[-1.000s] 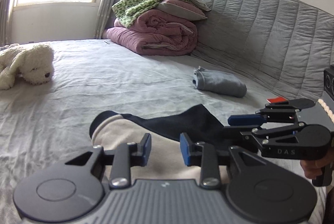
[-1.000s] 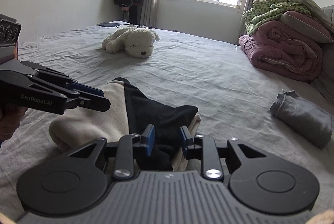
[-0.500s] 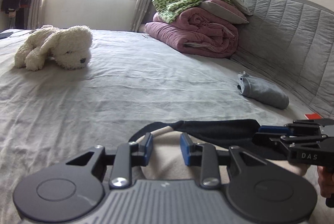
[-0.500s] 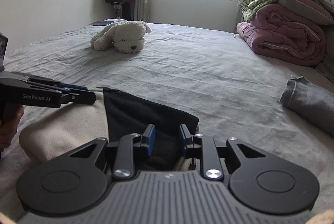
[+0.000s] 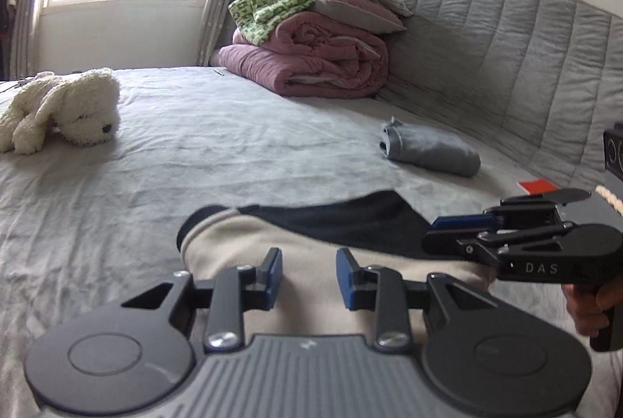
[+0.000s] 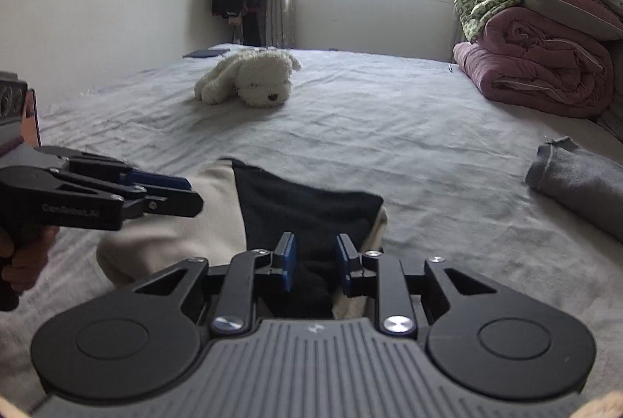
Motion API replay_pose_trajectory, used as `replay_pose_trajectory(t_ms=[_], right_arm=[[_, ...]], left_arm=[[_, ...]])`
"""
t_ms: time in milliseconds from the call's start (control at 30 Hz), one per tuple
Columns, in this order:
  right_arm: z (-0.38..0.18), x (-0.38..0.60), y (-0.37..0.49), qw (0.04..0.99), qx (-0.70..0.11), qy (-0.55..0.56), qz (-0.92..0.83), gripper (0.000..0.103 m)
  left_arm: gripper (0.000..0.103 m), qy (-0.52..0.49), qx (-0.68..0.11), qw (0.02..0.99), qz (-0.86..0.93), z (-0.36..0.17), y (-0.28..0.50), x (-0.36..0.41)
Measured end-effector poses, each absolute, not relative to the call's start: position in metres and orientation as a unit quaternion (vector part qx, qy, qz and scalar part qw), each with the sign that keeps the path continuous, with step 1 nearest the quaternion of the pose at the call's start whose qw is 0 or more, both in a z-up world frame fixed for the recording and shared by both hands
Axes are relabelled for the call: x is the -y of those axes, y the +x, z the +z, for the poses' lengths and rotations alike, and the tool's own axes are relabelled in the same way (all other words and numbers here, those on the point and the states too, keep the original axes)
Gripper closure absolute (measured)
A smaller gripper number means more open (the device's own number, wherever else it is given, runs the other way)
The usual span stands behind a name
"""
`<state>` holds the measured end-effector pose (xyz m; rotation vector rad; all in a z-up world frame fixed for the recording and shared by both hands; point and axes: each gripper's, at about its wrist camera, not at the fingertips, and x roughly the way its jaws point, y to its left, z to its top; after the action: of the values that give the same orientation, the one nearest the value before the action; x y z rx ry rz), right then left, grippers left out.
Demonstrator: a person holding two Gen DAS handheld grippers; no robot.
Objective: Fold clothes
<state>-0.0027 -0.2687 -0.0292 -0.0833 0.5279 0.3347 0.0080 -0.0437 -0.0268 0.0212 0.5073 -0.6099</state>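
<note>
We held the left gripper (image 5: 308, 276) over the garment (image 5: 311, 242), its jaws parted around nothing. The right gripper (image 6: 314, 258) was also parted, with dark cloth lying between its pads; whether it pinched we could not tell. The garment (image 6: 296, 211), cream and black, lay folded on the bed (image 6: 389, 129). Around it we counted one plush dog (image 6: 253, 81), one rolled grey cloth (image 5: 430, 149) and one stack of quilts (image 5: 315, 55).

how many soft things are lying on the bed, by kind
garments: 2, the cream and black top and the rolled grey one
plush dogs: 1
bedding piles: 1
total: 4
</note>
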Motion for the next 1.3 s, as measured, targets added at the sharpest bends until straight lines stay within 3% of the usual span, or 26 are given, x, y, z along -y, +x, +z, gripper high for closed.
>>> replay_pose_trajectory(t_ms=[33,67,667,900,1133,1233,1300], right_arm=[[-0.034,0.275,-0.006,0.95,-0.263,-0.038,0.162,0.067],[-0.034,0.281,-0.008,0.951,-0.265,-0.025,0.161,0.066],[-0.002,0.28,-0.016,0.953,-0.245,0.047,0.172,0.067],[-0.019,0.273,-0.005,0.946,-0.28,0.013,0.164,0.067],[-0.019,0.294,-0.004,0.934,-0.304,0.072,0.176,0.066],[-0.014,0.301,-0.001,0.921,-0.322,0.114,0.188,0.057],[-0.013,0.31,0.003,0.906,-0.336,0.166,0.195,0.048]], left_arm=[[0.072,0.023,-0.242,0.923,-0.299,-0.029,0.002,0.044],[0.072,0.035,-0.237,0.923,-0.3,-0.032,-0.004,0.044],[0.066,-0.026,-0.245,0.925,-0.29,-0.012,-0.02,0.006],[0.062,-0.004,-0.265,0.916,-0.301,-0.024,-0.02,0.011],[0.058,-0.038,-0.294,0.903,-0.311,-0.023,-0.016,-0.004],[0.054,-0.083,-0.333,0.884,-0.318,-0.022,-0.005,-0.012],[0.046,-0.133,-0.368,0.86,-0.327,-0.024,0.005,-0.019]])
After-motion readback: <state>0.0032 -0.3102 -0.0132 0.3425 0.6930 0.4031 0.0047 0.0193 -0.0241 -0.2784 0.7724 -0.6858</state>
